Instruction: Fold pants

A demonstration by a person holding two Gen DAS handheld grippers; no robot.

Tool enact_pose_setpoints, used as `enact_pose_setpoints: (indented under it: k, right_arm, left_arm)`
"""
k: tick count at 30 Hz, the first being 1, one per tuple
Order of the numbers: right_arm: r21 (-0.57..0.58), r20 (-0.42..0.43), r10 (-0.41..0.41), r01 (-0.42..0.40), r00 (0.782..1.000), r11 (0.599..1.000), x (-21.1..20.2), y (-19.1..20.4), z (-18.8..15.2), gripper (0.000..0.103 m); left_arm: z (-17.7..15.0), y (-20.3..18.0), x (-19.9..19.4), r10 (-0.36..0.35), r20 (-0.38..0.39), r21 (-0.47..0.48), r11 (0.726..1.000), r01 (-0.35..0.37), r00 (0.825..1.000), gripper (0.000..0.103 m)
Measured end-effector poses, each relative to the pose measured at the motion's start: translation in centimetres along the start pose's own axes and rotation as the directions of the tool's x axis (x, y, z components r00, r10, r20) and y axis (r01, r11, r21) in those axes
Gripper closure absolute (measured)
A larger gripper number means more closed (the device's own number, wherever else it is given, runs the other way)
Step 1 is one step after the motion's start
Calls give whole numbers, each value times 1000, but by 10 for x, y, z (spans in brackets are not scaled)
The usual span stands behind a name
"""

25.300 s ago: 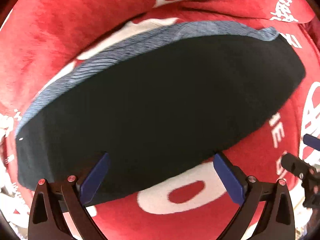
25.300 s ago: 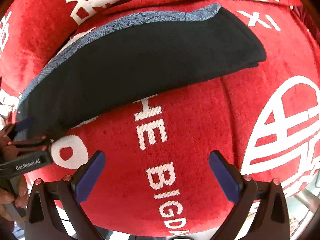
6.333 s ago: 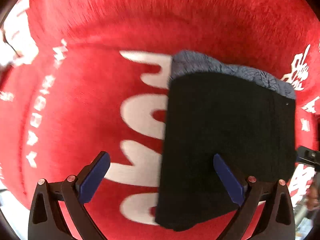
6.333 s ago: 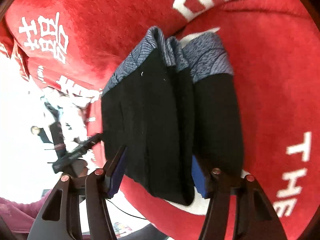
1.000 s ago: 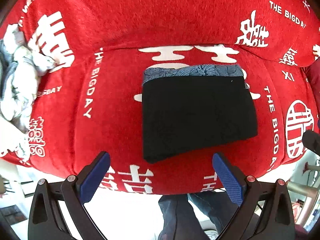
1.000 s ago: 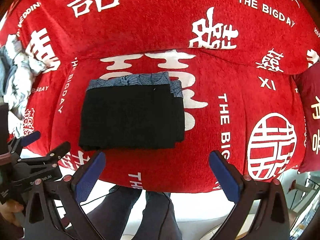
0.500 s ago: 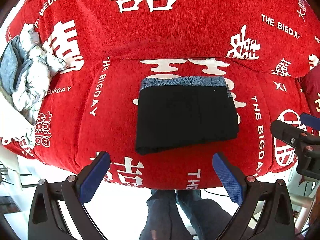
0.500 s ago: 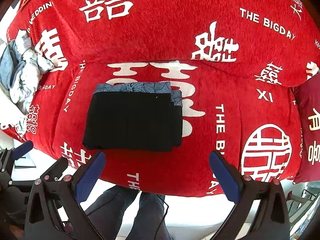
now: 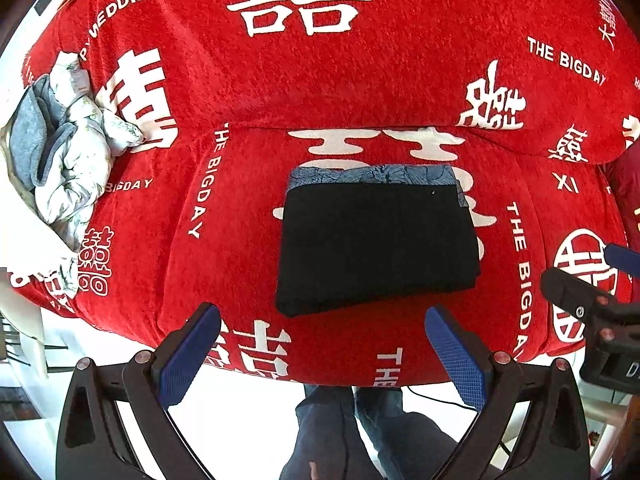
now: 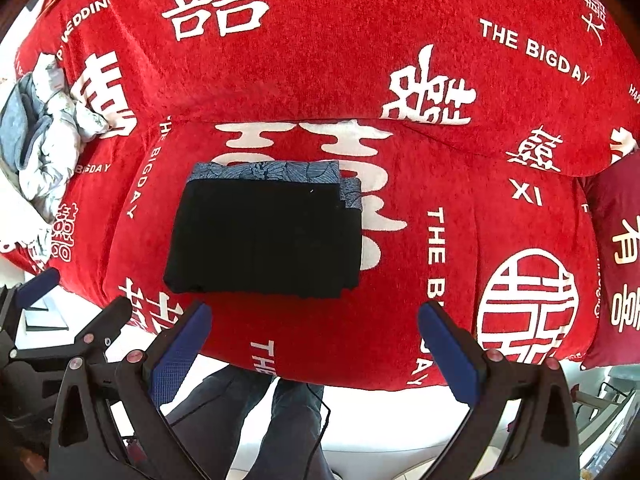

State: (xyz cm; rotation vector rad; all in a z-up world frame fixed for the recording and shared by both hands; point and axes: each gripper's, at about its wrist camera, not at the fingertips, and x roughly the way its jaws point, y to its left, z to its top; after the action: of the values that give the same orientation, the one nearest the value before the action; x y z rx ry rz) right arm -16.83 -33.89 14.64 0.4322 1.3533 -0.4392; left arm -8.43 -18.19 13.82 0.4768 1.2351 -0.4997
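The black pants [image 9: 376, 240] lie folded into a compact rectangle on the red sofa seat, with a blue patterned waistband along the far edge. They also show in the right wrist view [image 10: 264, 236]. My left gripper [image 9: 322, 350] is open and empty, held back above the sofa's front edge. My right gripper [image 10: 314, 346] is open and empty too, also held back from the pants. Each gripper shows at the edge of the other's view.
A red sofa cover [image 9: 360, 92] with white lettering covers the seat and backrest. A crumpled grey and white pile of clothes [image 9: 60, 152] lies at the left end. A dark red cushion [image 10: 620, 264] sits at the right. The person's legs [image 9: 360, 432] stand below.
Both grippers have drawn back and up from the sofa, so the folded pants look smaller and farther away. The pants have not moved.
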Motion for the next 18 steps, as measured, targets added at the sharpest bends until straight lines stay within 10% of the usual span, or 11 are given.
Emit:
enact_pose_setpoints:
  k: [18]
  right_arm:
    - [14,-6,2,-2,1000,1000,1,-7,-4,0]
  left_arm:
    - [1,-7,-3,24,6,13,1000,-24,1000,1]
